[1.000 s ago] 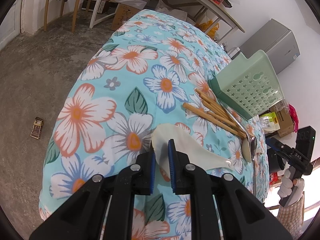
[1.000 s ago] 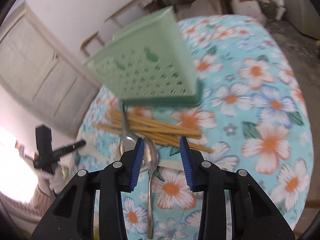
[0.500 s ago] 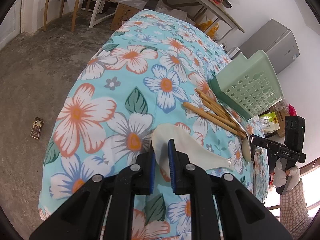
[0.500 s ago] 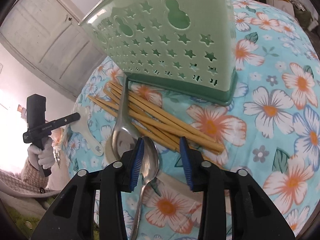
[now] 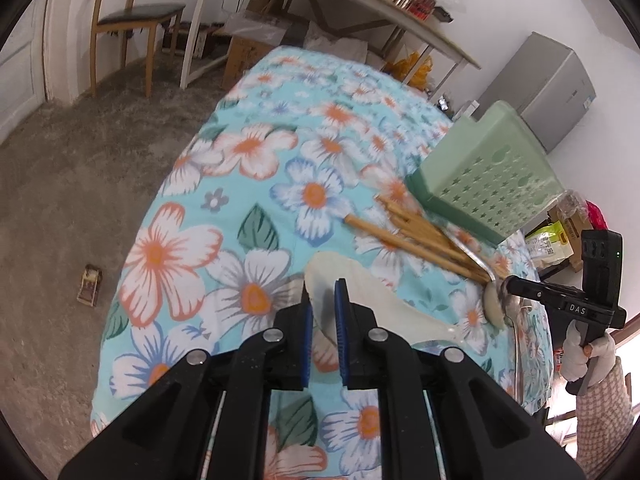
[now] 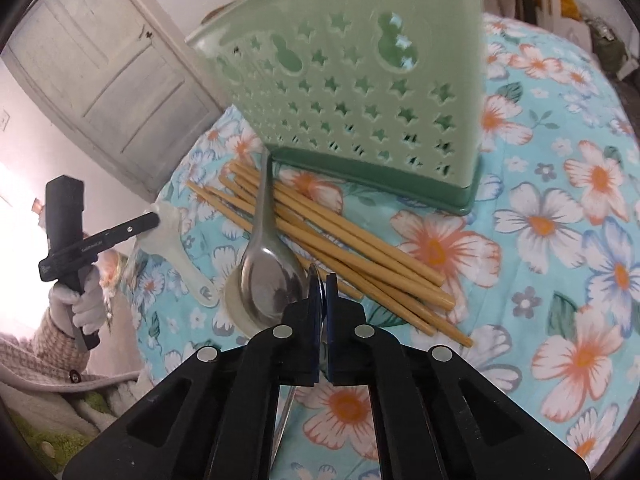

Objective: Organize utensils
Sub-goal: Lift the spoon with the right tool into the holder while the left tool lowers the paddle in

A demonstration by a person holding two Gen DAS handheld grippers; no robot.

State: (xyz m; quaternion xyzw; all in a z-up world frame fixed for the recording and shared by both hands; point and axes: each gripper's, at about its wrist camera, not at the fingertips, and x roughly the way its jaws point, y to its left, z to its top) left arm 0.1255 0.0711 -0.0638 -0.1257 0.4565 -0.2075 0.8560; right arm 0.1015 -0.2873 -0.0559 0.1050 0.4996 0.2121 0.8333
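Left wrist view: the left gripper (image 5: 323,304) stays clamped on the white rice paddle (image 5: 360,292), its blade nipped between the nearly closed blue pads above the floral tablecloth (image 5: 192,248).

Right wrist view: the right gripper (image 6: 321,288), open a second ago, has snapped shut on a metal spoon (image 6: 314,280) held edge-on, beside the bamboo chopsticks (image 6: 360,248) and green basket (image 6: 360,92).

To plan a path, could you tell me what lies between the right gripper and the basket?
In the right wrist view, chopsticks and a loose spoon lie between the right gripper and the basket.
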